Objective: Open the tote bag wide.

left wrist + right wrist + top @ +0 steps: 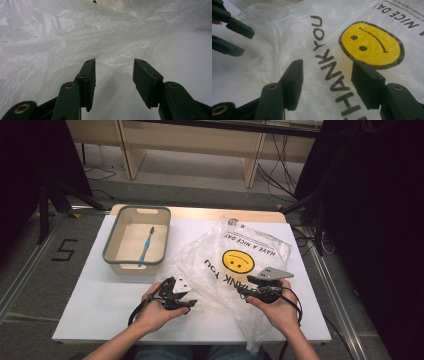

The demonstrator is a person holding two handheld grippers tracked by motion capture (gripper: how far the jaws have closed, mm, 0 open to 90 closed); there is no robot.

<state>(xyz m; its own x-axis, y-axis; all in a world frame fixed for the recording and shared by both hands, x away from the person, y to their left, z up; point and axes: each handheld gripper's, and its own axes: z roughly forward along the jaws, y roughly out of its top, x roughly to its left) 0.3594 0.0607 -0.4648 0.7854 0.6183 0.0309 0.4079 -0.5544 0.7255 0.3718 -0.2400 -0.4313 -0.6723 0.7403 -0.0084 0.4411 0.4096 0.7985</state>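
A crumpled clear plastic bag (200, 257) lies on the white table (100, 290), printed with a yellow smiley face (238, 261) and "THANK YOU". My left gripper (191, 301) rests at the bag's near left edge, jaws open, with thin plastic (75, 32) just ahead of its fingertips (88, 72). My right gripper (246, 289) hovers open over the bag's near right part. In the right gripper view its jaws straddle the black lettering (329, 67) below the smiley face (372, 45), and the left gripper (247, 42) shows open at the upper left. Neither holds anything.
A grey-rimmed tray (111, 240) stands at the table's back left with a blue toothbrush (146, 245) lying in it. Bare table lies left of the bag. Wooden furniture legs and cables sit on the floor beyond the table.
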